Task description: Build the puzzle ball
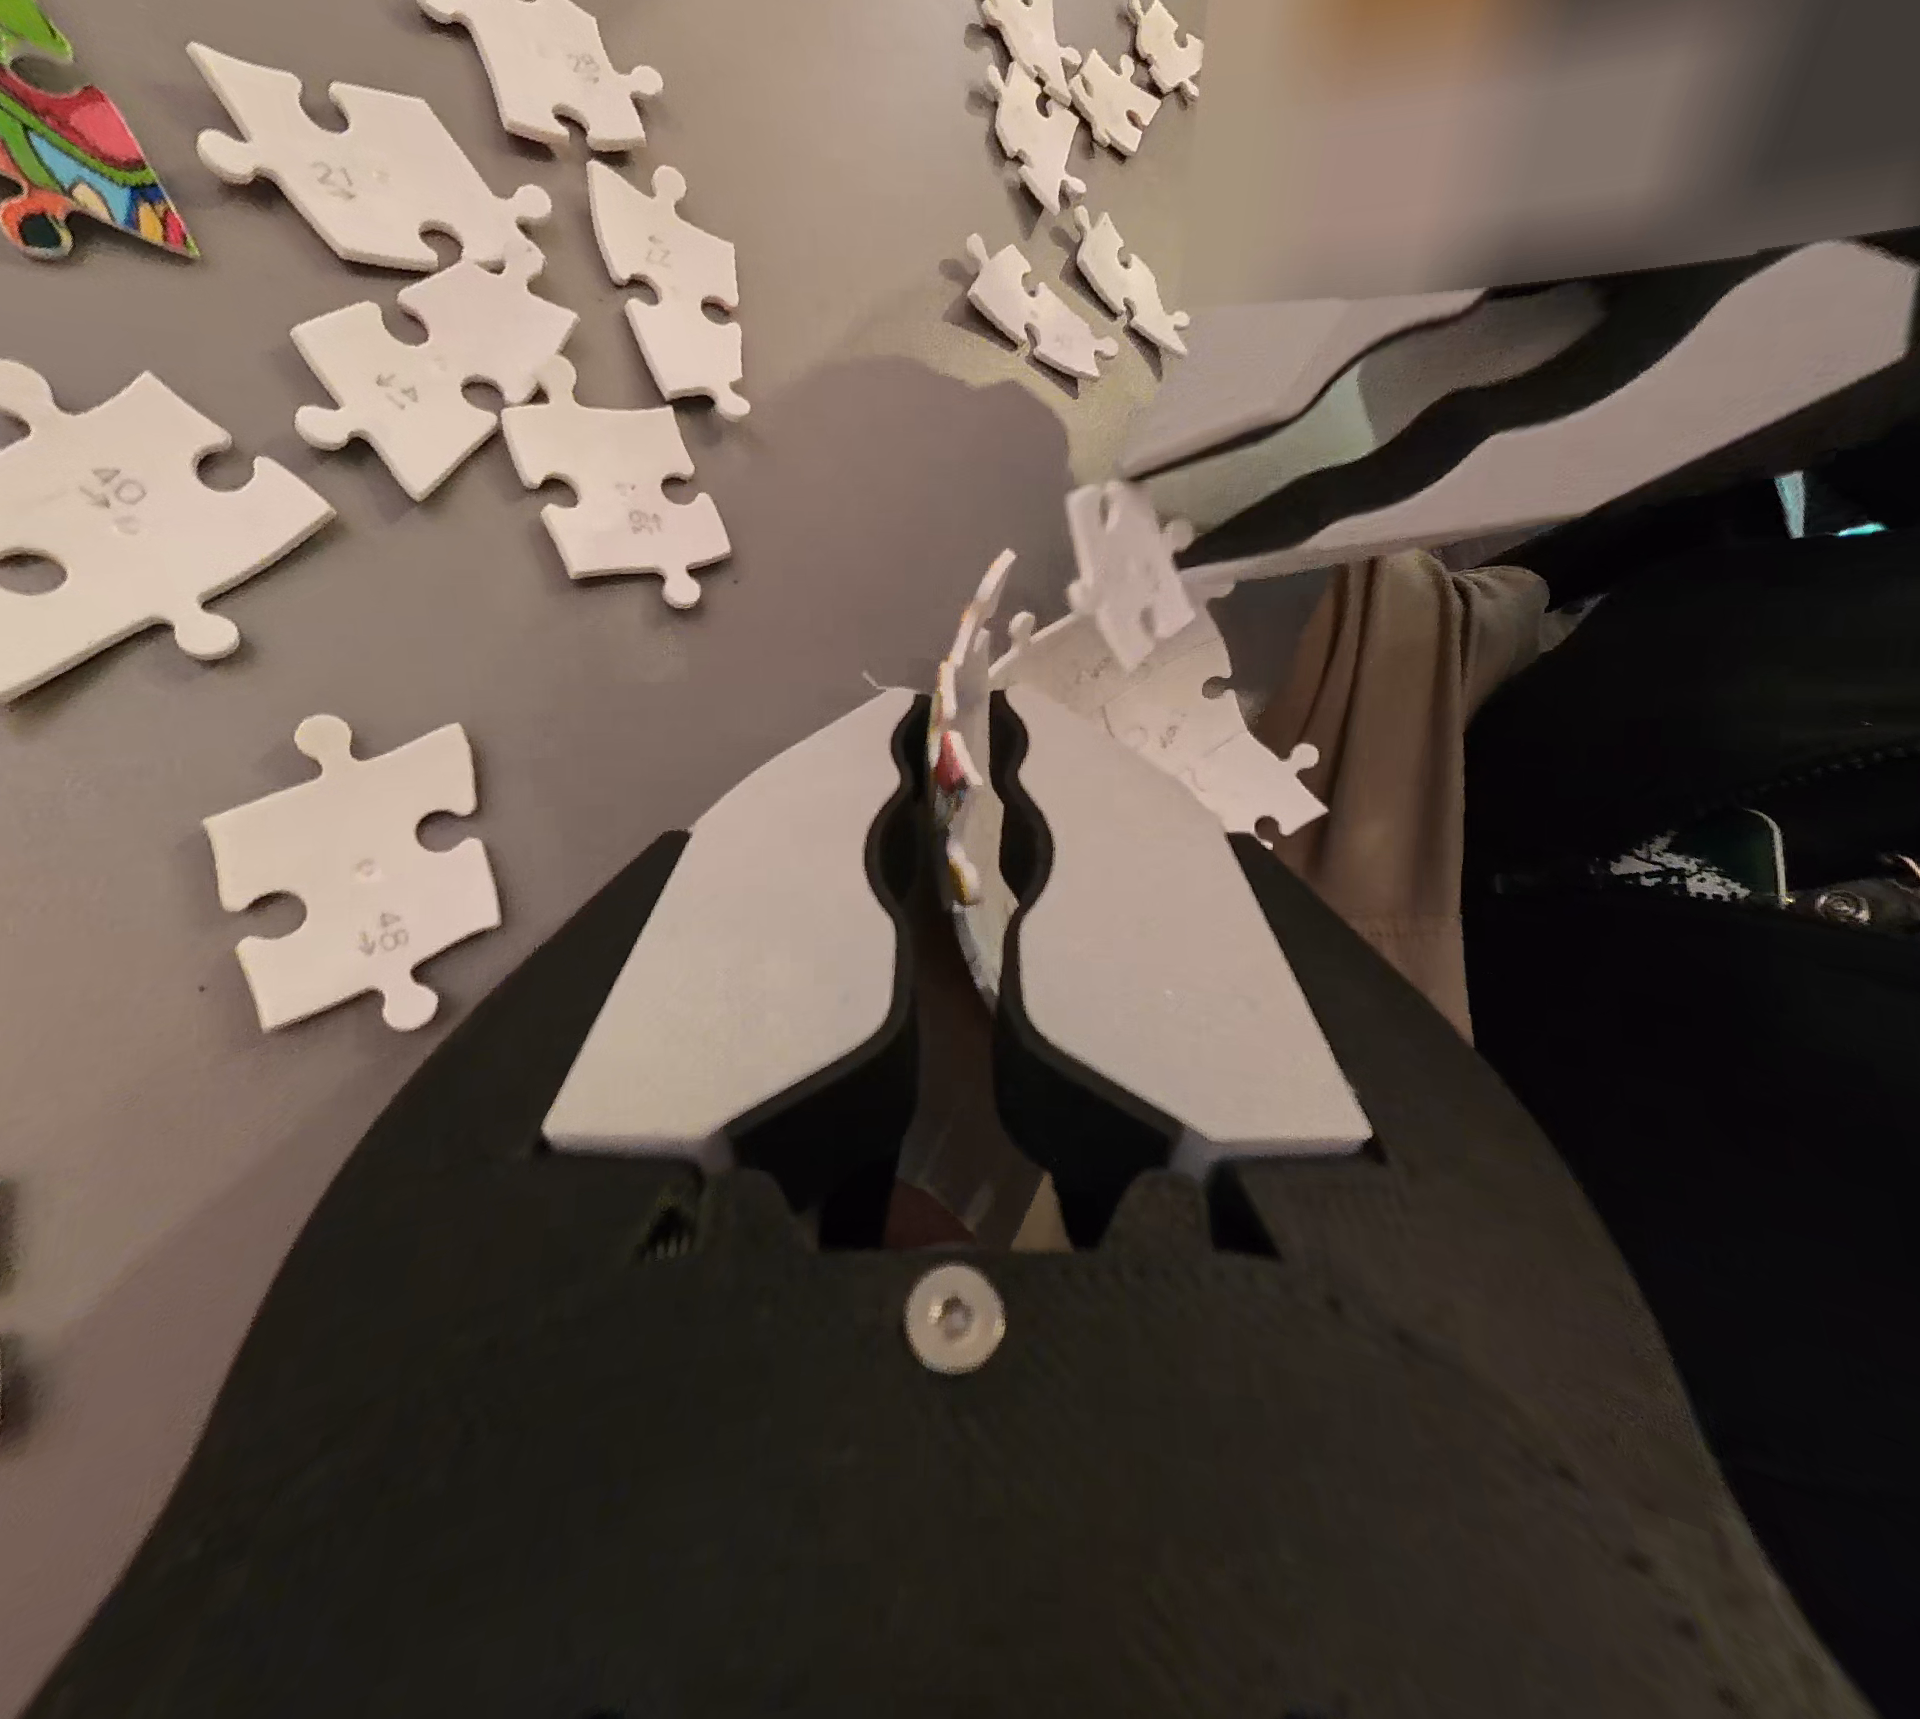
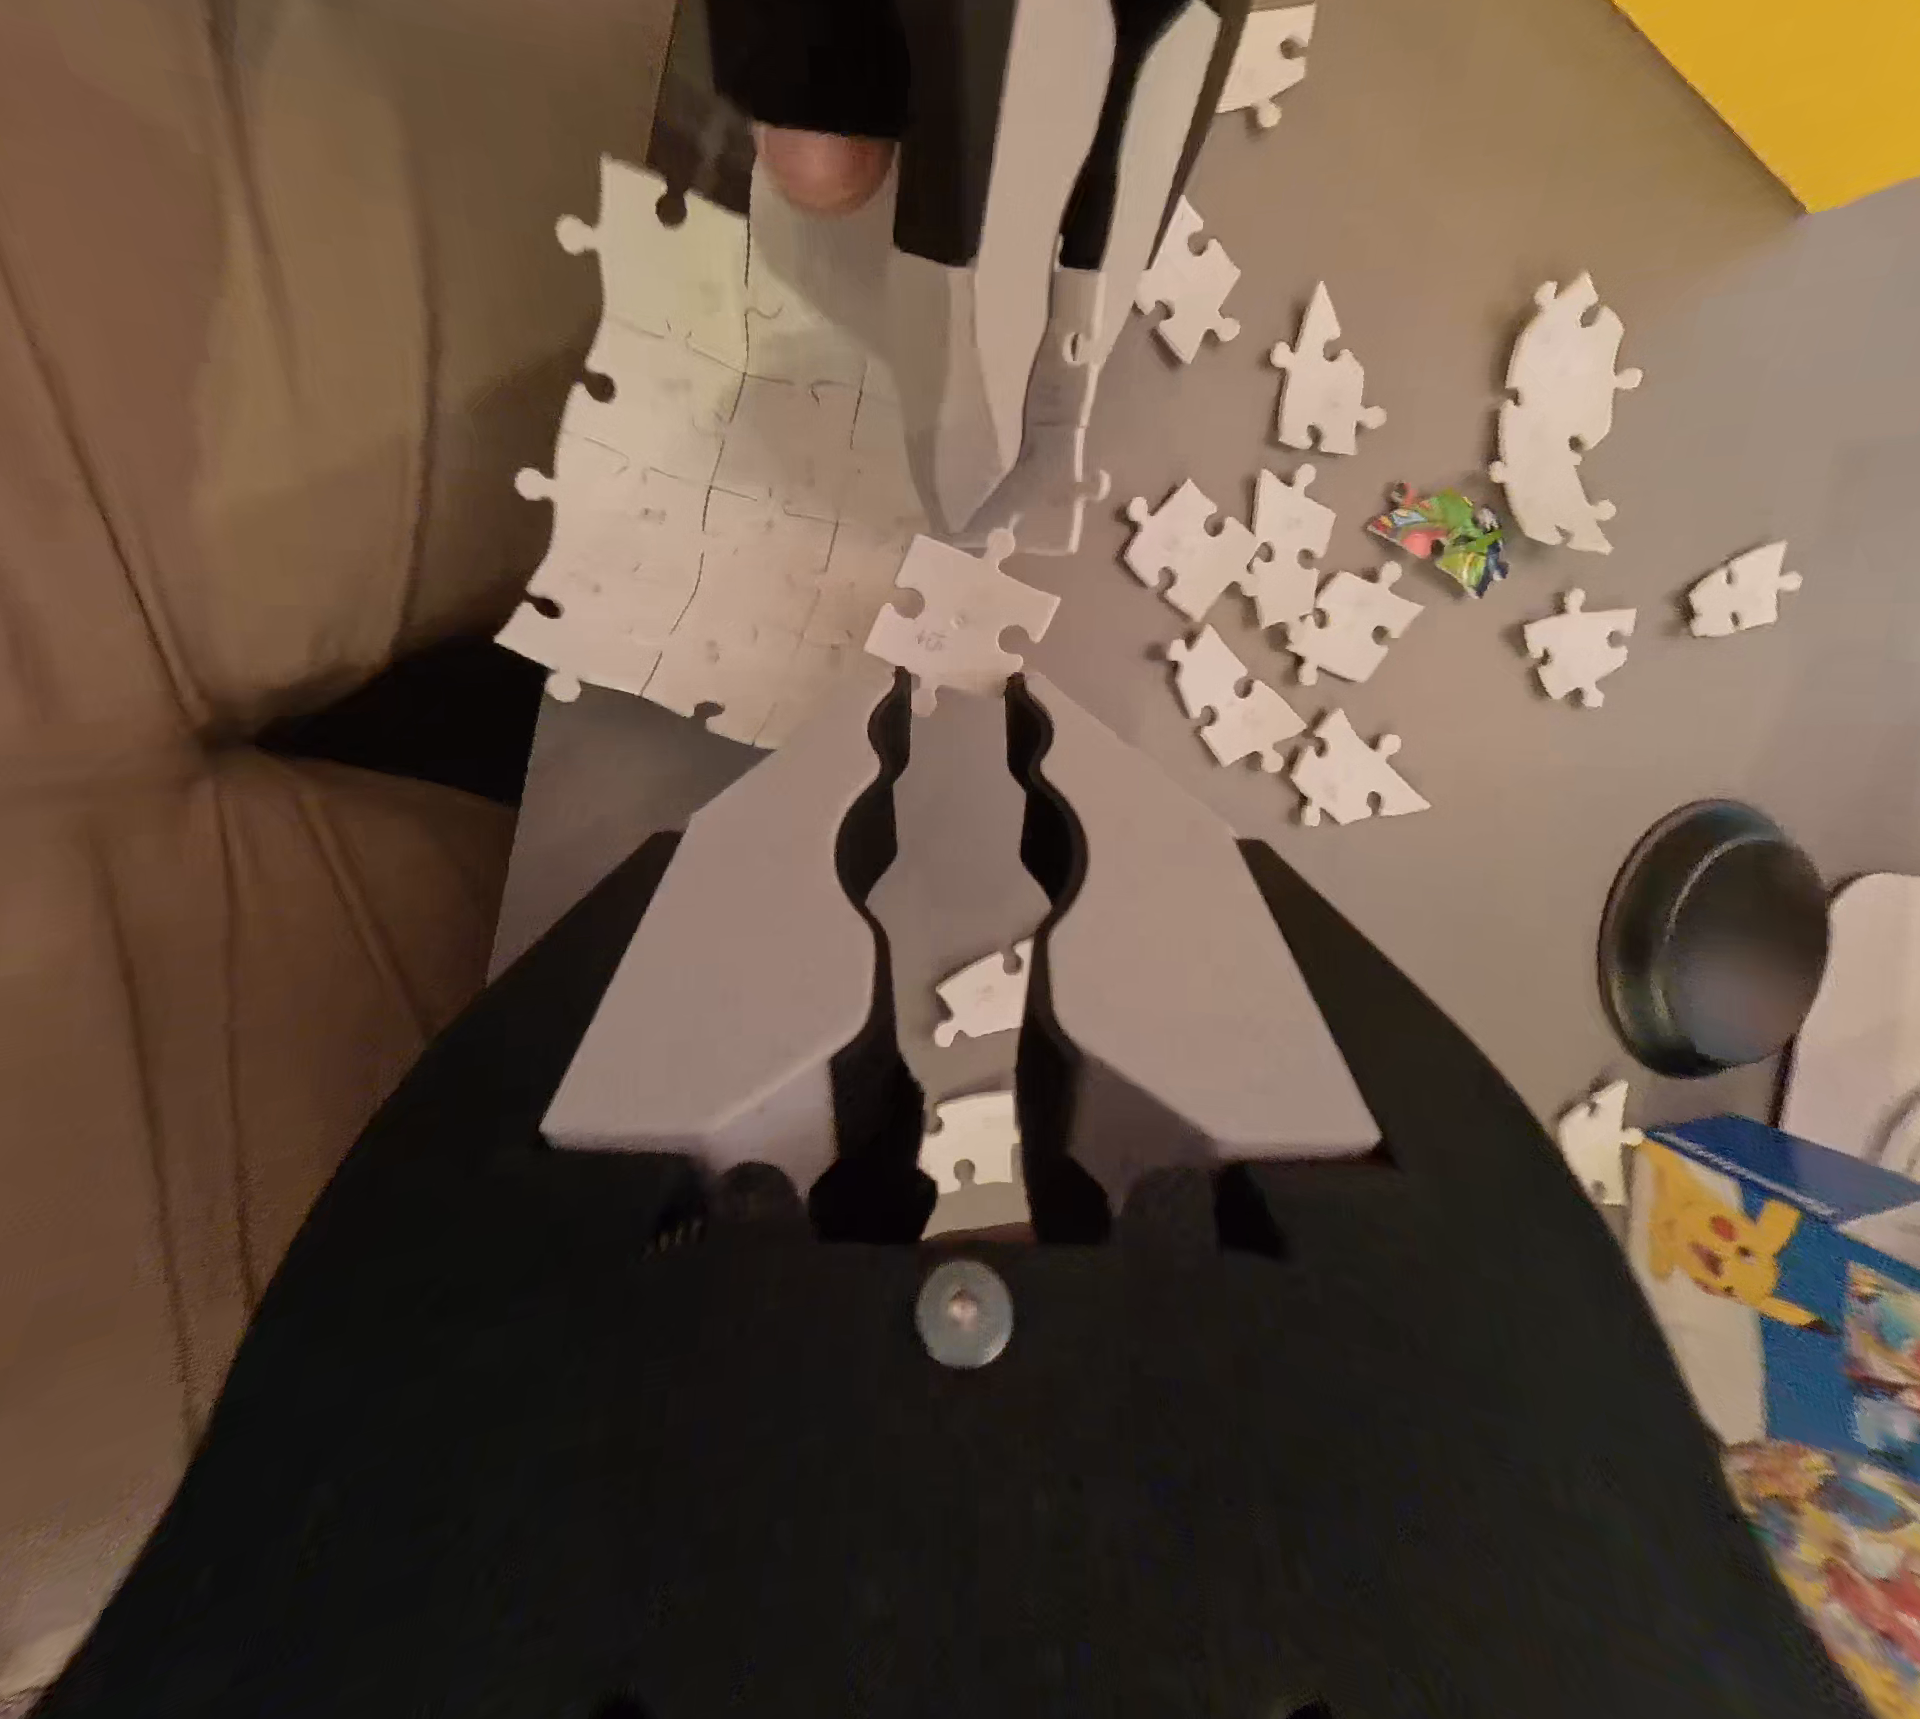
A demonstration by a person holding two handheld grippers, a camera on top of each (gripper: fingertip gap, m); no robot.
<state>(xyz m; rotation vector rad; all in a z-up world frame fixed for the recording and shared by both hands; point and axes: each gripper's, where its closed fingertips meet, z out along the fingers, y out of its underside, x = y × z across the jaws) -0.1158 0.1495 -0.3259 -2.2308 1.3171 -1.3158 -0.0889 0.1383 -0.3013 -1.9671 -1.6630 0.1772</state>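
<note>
Grey table [image 2: 1455, 142] carries many loose puzzle pieces [image 1: 358, 163], white backs up, and beyond its left edge a beige sofa [image 2: 208, 422] shows in the right wrist view. Going from left to right in that view: the assembled section [image 2: 686, 506], a curved sheet of joined pieces, hangs over the table edge, just ahead and left of the right gripper [image 2: 956, 682]. The left gripper [image 2: 971, 516] comes down from the far side, opposite to the right one, with its jaws clenched on the right rim of this sheet. A person's thumb [image 2: 821, 163] rests behind it.

The right gripper is grasping a single piece [image 2: 961, 625] by its near edge. The long axis of the piece lies across the fingers, and one knob points forward, toward the left gripper's tips. The piece is almost touching the near right corner of the sheet; whether it touches already, I cannot tell.

Right of both grippers lie the unused pieces, one coloured piece [image 2: 1444, 537] and a round dark hole [image 2: 1714, 937] in the table.

The coming move seems to be a short push forward and slightly left, so the right gripper is the nearer one for seating it.
</note>
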